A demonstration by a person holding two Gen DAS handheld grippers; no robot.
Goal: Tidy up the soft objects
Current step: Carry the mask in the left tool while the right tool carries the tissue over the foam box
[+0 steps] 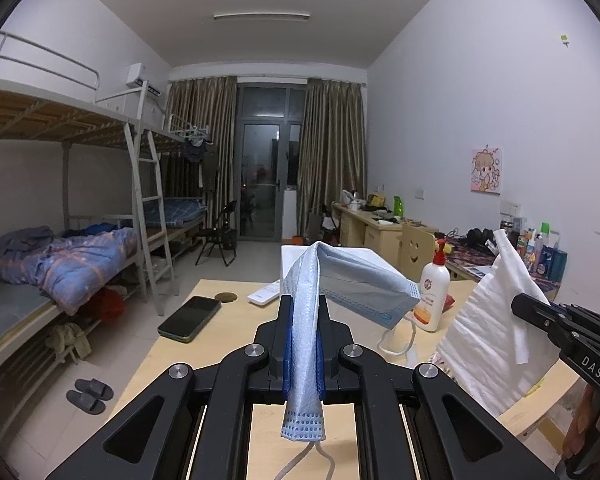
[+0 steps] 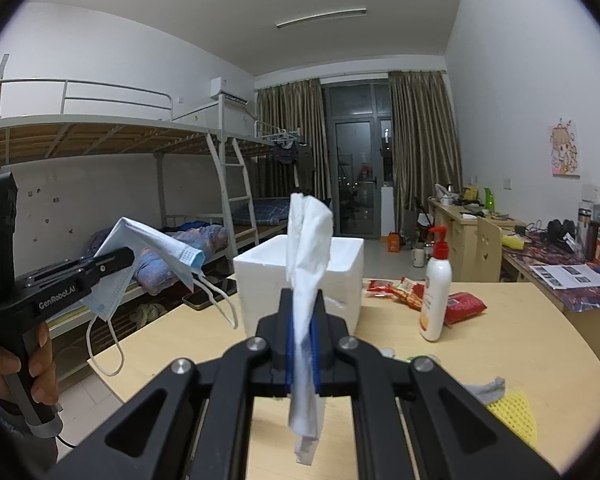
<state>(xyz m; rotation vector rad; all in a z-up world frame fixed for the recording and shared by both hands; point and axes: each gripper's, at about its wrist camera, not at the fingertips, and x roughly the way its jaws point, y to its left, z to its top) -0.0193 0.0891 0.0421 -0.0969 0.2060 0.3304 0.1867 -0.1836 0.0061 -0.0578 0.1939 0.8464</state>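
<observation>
My left gripper (image 1: 303, 300) is shut on a light blue face mask (image 1: 356, 284), held above the wooden table (image 1: 220, 340); the mask drapes over the fingers and its ear loops hang down. It also shows at the left of the right wrist view (image 2: 140, 256). My right gripper (image 2: 303, 296) is shut on a white tissue (image 2: 310, 240) that stands up above the fingers and hangs below them. The tissue also shows at the right of the left wrist view (image 1: 496, 320). A white foam box (image 2: 300, 276) stands open on the table just beyond both grippers.
A white lotion pump bottle (image 2: 436, 296) stands right of the box, with red snack packets (image 2: 464, 304) behind it. A phone (image 1: 190, 318) and a remote (image 1: 264, 294) lie at the left. A grey cloth (image 2: 488, 390) and yellow mesh (image 2: 514, 416) lie near right. Bunk beds stand left, desks right.
</observation>
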